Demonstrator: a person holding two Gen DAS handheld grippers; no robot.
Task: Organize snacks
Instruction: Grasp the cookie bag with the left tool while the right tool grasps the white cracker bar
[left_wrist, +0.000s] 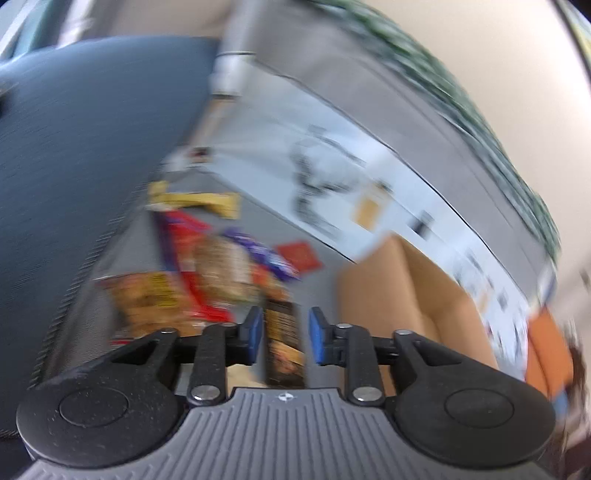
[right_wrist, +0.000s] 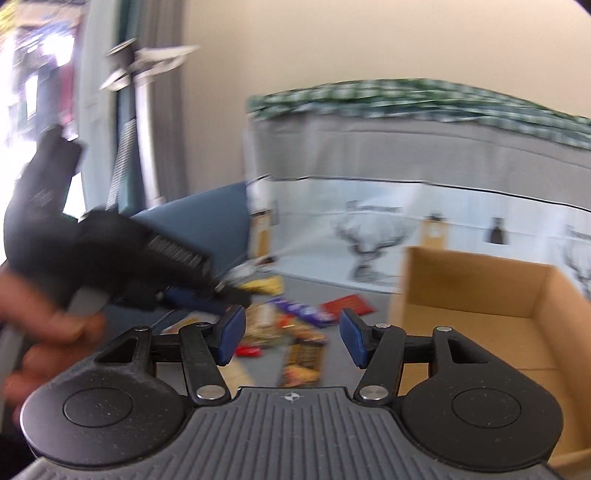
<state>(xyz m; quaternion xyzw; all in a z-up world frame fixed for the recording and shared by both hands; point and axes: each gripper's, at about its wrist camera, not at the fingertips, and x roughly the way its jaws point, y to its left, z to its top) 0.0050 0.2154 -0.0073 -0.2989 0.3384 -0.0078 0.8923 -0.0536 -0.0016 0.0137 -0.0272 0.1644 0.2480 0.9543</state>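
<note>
Two claws, left (left_wrist: 284, 334) and right (right_wrist: 291, 338), both released; one cardboard box (right_wrist: 480, 295); one blurred snack heap (right_wrist: 288, 325).

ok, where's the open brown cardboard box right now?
The open brown cardboard box sits right of the snack pile in the right wrist view, against the stag-print cloth.

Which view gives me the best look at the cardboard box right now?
The right wrist view. There the cardboard box shows its open top, inner walls and floor, with nothing visible inside, to the right of the snacks. The left wrist view shows only a blurred outer corner of it, not the inside.
</note>
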